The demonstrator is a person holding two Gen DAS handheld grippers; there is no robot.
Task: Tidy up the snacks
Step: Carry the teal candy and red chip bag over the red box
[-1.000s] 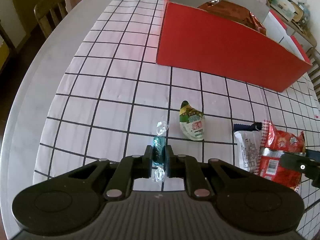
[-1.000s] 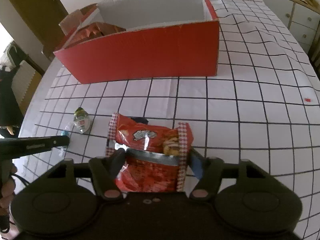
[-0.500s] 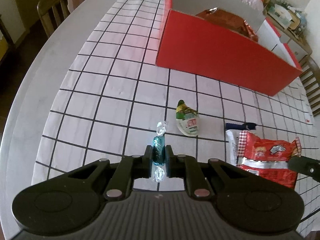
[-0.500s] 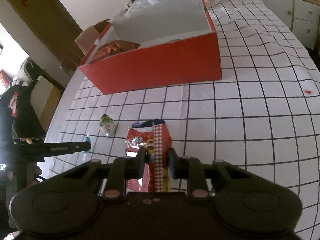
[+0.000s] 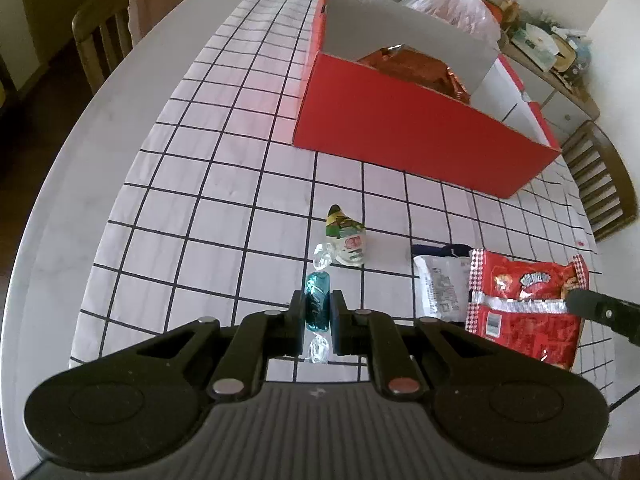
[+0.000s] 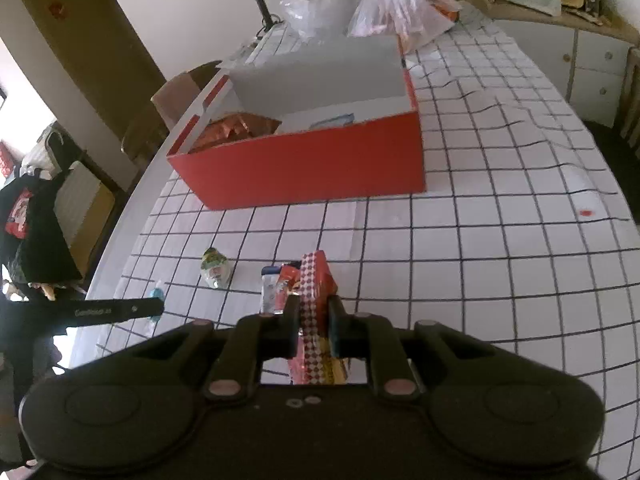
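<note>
My left gripper is shut on a teal wrapped candy and holds it above the checked tablecloth. My right gripper is shut on a red snack bag, lifted off the table; the bag also shows in the left wrist view. A small green-and-white snack packet lies on the cloth ahead of the left gripper. The open red box stands further back, with a copper foil bag inside.
A white packet lies beside the red bag. Plastic bags sit behind the box. Wooden chairs stand at the table's left and right edges. A cabinet is at the far right.
The right gripper closed on the red snack bag and raised it, turning it edge-on. The left gripper rose with the candy held.
</note>
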